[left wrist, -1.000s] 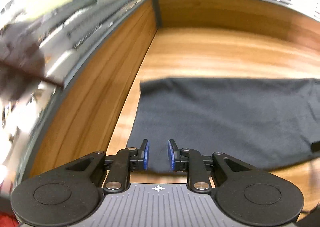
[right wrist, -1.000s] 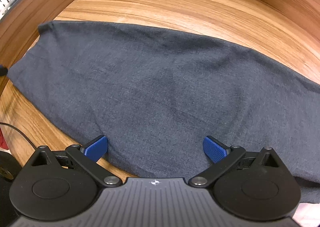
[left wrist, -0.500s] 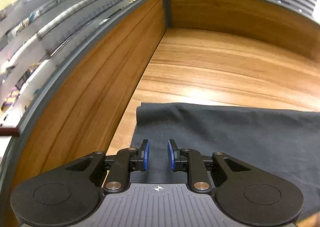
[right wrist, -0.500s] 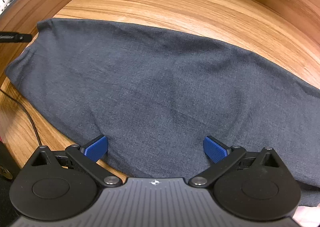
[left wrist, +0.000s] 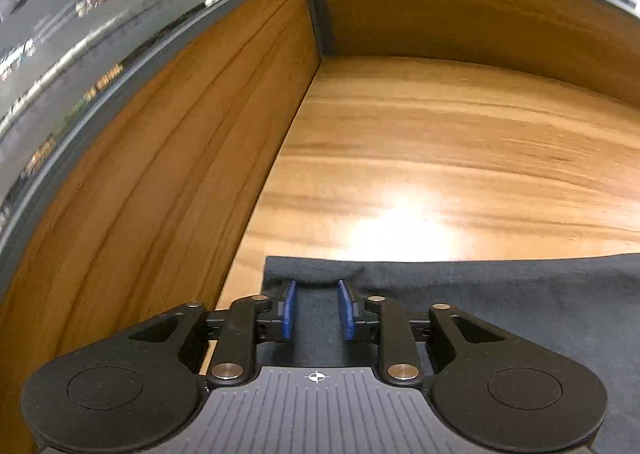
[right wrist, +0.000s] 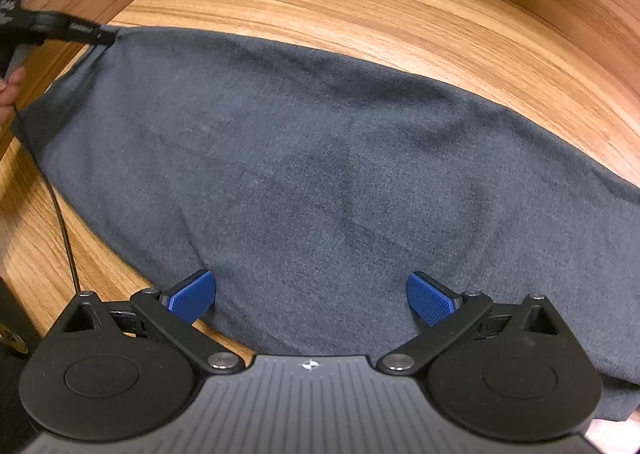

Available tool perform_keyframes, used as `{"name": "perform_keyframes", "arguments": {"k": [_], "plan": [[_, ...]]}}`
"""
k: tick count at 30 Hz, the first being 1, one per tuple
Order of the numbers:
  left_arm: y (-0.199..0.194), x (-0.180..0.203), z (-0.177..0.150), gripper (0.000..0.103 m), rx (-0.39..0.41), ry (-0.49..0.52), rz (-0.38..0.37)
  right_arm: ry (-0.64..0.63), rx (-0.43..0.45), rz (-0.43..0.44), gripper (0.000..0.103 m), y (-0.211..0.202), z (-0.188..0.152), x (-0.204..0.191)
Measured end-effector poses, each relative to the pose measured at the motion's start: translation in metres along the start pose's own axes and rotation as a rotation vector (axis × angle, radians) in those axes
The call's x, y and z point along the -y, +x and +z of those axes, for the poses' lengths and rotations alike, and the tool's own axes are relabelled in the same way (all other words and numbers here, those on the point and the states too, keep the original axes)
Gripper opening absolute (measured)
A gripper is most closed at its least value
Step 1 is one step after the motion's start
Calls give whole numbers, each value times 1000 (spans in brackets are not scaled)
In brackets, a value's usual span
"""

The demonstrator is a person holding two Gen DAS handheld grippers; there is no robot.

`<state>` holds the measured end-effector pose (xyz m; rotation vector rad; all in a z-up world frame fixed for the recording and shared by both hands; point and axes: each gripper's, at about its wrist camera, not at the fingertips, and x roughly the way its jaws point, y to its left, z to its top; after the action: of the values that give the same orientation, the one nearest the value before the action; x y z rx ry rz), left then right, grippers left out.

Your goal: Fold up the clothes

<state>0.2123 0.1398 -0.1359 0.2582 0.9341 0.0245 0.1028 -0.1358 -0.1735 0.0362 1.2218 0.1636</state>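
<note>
Wooden table (left wrist: 440, 142) under dark garment (right wrist: 320, 174); left tool (left wrist: 318, 308) opening astride its corner; right tool (right wrist: 311, 296) spread wide, empty.

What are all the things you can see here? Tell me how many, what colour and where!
Dark grey cloth garment: one, dark grey, spread flat on the tabletop, its far corner by the side wall.
Wooden tabletop: one, orange-brown, under the garment.
Wooden side walls: two, orange-brown, meeting at a corner beyond the garment.
Striped glass panels: grey and white, above the walls.
Thin black cable: one, black, across the tabletop at the garment's near left edge.
Left gripper: one, black with blue pads, over the garment's far corner, jaws opening, cloth beneath them.
Right gripper: one, black with blue pads, wide open over the garment's near edge.
Person's hand: one, at the left edge of the right view.
</note>
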Motion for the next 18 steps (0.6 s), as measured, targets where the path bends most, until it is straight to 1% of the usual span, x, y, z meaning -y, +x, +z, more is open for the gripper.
{"name": "perform_keyframes", "arguments": {"k": [5,8,11,15,18], "plan": [[2,8,7,31,4,9,21,0,-2,-3,103,2,4,-1],[-2,10,9,32,-1,11,29,56,23,1,103,-6,4,5],[-13,13,11,33,8,22,28,119,83,-18,103,-25,-1,15],[-41,28,11,37,40,43,-22,200,164,-73,103,-55,-12,37],[-62,52,7,38,63,97,-71,265,212,-117,103,-80,-28,60]]}}
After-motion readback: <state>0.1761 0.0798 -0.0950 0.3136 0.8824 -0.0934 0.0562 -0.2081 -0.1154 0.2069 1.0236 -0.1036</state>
